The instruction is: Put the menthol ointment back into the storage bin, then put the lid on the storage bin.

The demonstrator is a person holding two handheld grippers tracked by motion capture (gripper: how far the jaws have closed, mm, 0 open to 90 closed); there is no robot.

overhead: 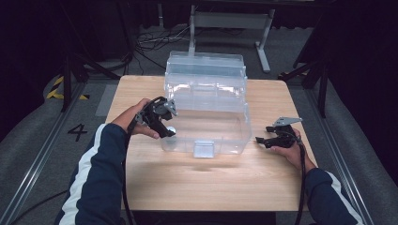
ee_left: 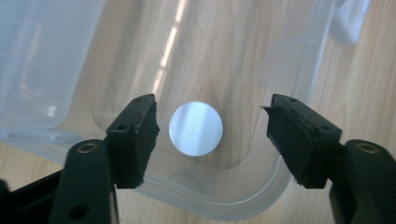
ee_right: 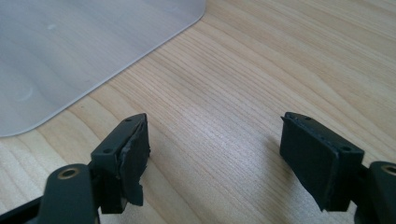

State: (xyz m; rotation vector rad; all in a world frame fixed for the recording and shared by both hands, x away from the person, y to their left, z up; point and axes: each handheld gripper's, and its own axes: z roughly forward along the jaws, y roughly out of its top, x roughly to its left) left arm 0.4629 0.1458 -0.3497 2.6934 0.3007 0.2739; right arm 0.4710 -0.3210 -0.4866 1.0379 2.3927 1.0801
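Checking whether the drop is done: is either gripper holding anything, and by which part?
Nothing is held. The left gripper stands open above the disc lying in the clear box; the right gripper is open over bare table.

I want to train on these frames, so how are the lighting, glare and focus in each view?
High view: table brightly lit, surroundings dark, clear plastic box hard to outline. Left gripper view: bright glare streak on the box wall, white disc washed out, fingers slightly soft. Right gripper view: even light, wood grain sharp, near fingers blurred.
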